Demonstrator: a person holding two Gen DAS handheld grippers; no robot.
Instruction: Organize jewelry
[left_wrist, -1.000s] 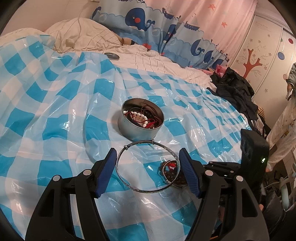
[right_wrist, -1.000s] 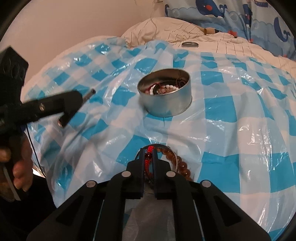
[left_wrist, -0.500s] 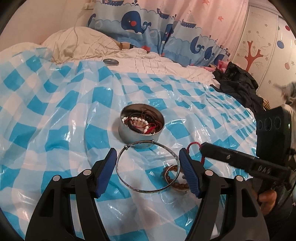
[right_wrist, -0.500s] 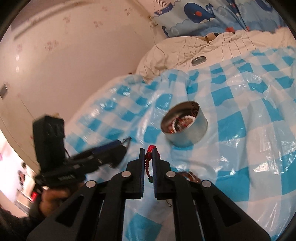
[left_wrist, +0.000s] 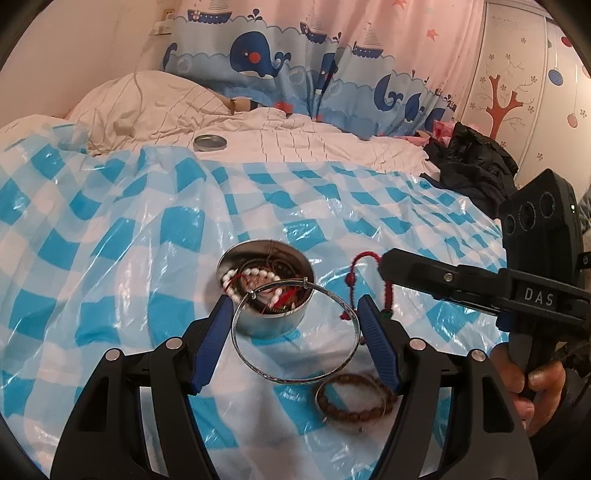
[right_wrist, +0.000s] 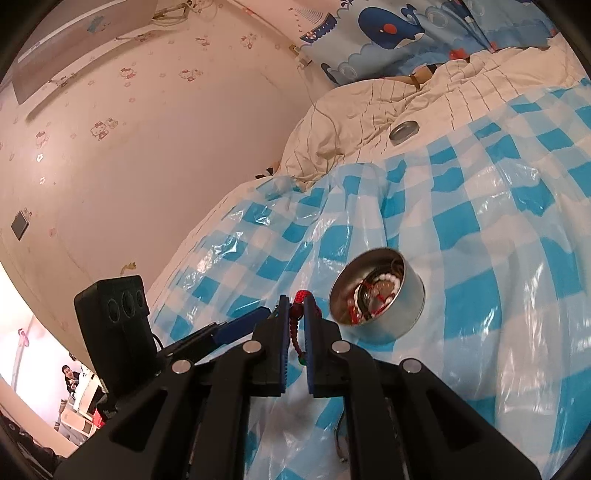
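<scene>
One bed under blue-checked plastic (left_wrist: 110, 229), whale curtain (left_wrist: 295, 74) behind; round tin (left_wrist: 266, 295) of beads; left gripper (left_wrist: 293, 328) clamping silver bangle (left_wrist: 295, 332), right gripper (right_wrist: 295, 328) pinching red cord (right_wrist: 295, 325)

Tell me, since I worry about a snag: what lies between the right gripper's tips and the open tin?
Only bare checkered plastic sheet, in the right wrist view. The right gripper holds the red cord bracelet beside the tin, apart from it.

left gripper (left_wrist: 295, 328): black arms, blue ribbed pads, silver screws
right gripper (right_wrist: 294, 325): black, white "DAS" marking, three-lens black camera box
</scene>
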